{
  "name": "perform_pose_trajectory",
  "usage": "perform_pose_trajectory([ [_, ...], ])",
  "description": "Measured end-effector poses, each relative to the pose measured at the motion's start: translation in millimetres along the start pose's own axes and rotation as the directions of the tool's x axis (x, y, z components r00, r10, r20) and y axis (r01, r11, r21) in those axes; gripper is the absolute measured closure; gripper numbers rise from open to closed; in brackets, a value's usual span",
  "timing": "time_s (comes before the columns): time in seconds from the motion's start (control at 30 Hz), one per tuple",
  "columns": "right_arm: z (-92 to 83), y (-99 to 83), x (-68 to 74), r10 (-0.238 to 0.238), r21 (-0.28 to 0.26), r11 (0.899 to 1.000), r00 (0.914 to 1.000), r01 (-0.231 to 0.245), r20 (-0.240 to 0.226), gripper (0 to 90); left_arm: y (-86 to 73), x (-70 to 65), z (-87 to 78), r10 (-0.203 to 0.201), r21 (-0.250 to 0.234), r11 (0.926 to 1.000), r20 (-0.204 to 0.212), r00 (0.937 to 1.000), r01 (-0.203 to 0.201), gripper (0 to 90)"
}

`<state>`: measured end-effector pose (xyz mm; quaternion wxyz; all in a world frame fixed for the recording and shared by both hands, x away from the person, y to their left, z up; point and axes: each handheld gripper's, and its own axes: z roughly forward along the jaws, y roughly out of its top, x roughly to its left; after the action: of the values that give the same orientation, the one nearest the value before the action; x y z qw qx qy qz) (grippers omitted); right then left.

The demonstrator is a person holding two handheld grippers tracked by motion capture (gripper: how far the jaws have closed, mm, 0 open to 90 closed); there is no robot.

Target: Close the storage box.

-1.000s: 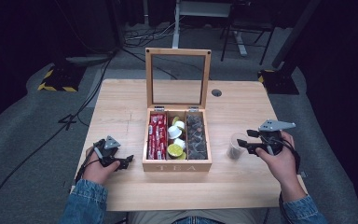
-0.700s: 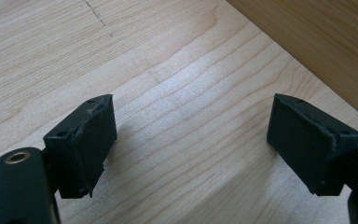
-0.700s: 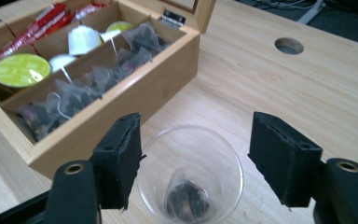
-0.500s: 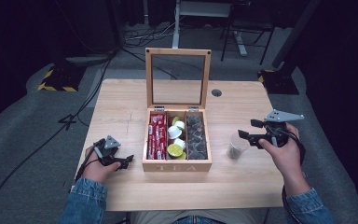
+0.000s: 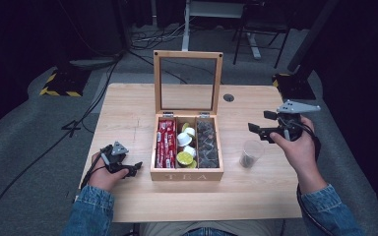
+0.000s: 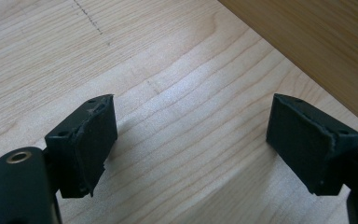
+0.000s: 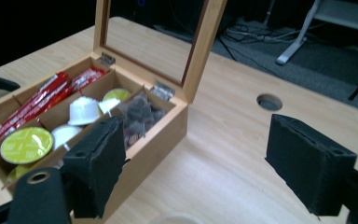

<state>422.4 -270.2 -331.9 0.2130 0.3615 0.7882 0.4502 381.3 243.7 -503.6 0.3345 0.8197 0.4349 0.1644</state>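
An open wooden tea box [image 5: 187,175] stands mid-table with its glass lid [image 5: 187,83] upright. It holds red sachets [image 5: 165,142], white and lime capsules [image 5: 185,147] and dark tea bags [image 5: 206,145]. To its right stands a clear plastic cup [image 5: 250,153] with something dark in the bottom. My right gripper [image 5: 258,129] hovers just above and behind the cup; its jaws have just been opening, and nothing is between them [image 7: 196,135]. My left gripper [image 5: 130,169] rests on the table left of the box, open and empty [image 6: 191,112].
The table [image 5: 128,113] has a round cable hole [image 5: 229,98] behind the box's right side. The box's side wall [image 6: 317,42] lies close ahead of the left jaws. Dark floor with cables and chair legs surrounds the table.
The right gripper has let go of the cup, spread its jaws and risen up and back from it. The cup stays standing. The left hand has kept still.
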Motion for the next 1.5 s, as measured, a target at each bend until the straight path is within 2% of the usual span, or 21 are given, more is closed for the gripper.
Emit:
perform_pose_trajectory([
  [0.07, 0.8, 4.3, -0.2, -0.006, -0.006, 1.0, 1.0, 0.006, 0.0, 19.8, 0.0, 0.1, 0.0, 0.0, 0.0, 1.0, 0.001, 1.0, 0.0, 16.6],
  [0.1, 3.1, 12.6, -1.9, -0.01, -0.012, 1.0, 0.9999, 0.01, 0.003, 19.9, 0.0, 0.2, -0.1, -0.002, 0.001, 1.0, 0.001, 1.0, 0.002, 16.7],
  [0.3, 11.6, 31.6, -6.4, 0.001, -0.022, 1.0, 1.0, -0.001, 0.001, 22.1, -0.7, -0.8, -0.6, -0.011, -0.001, 0.9999, -0.005, 0.9999, 0.011, 16.6],
  [0.33, 14.9, 38.7, -7.6, -0.013, -0.019, 1.0, 0.9999, 0.013, -0.006, 23.2, -0.8, -0.8, -0.7, -0.006, -0.001, 1.0, -0.007, 1.0, 0.006, 16.6],
  [0.53, 22.8, 55.8, -10.8, -0.019, -0.03, 0.999, 0.9997, 0.018, -0.015, 25.7, -2.4, -1.4, -2.1, -0.014, -0.001, 0.9999, -0.012, 0.9998, 0.014, 16.1],
  [0.67, 29.8, 67.2, -14.6, -0.007, -0.033, 0.999, 0.9999, 0.006, -0.014, 29.6, -2.4, -1.3, -2.2, -0.011, 0.001, 0.9999, -0.011, 0.9999, 0.011, 16.0],
  [0.8, 37.5, 76.8, -19.2, -0.037, -0.006, 0.999, 0.9993, 0.037, -0.009, 36.3, -2.5, -1.3, -2.2, -0.011, 0.001, 0.9999, -0.011, 0.9999, 0.011, 15.9],
  [0.97, 49.1, 86.2, -26.0, -0.025, -0.015, 1.0, 0.9994, 0.025, -0.024, 40.8, -4.0, -1.1, -3.6, -0.006, 0.002, 1.0, -0.006, 1.0, 0.006, 16.0],
  [1.2, 67.2, 104.8, -28.6, -0.023, -0.024, 0.999, 0.999, 0.022, -0.038, 39.4, -4.5, -0.4, -4.5, 0.003, 0.003, 1.0, -0.003, 1.0, -0.003, 16.0],
  [1.3, 75.2, 112.6, -28.5, -0.037, -0.031, 0.999, 0.9989, 0.036, -0.028, 38.7, -4.5, -0.4, -4.5, 0.004, 0.003, 1.0, -0.005, 1.0, -0.003, 16.0],
  [1.43, 91.4, 123.3, -32.3, -0.025, -0.054, 0.998, 0.9975, 0.021, -0.066, 39.7, -4.6, -0.4, -4.5, 0.003, 0.003, 1.0, -0.004, 1.0, -0.003, 16.0],
  [1.5, 94.7, 125.4, -33.3, -0.027, -0.057, 0.998, 0.9972, 0.023, -0.069, 39.8, -4.5, -0.4, -4.5, 0.004, 0.003, 1.0, -0.005, 1.0, -0.004, 16.0],
])
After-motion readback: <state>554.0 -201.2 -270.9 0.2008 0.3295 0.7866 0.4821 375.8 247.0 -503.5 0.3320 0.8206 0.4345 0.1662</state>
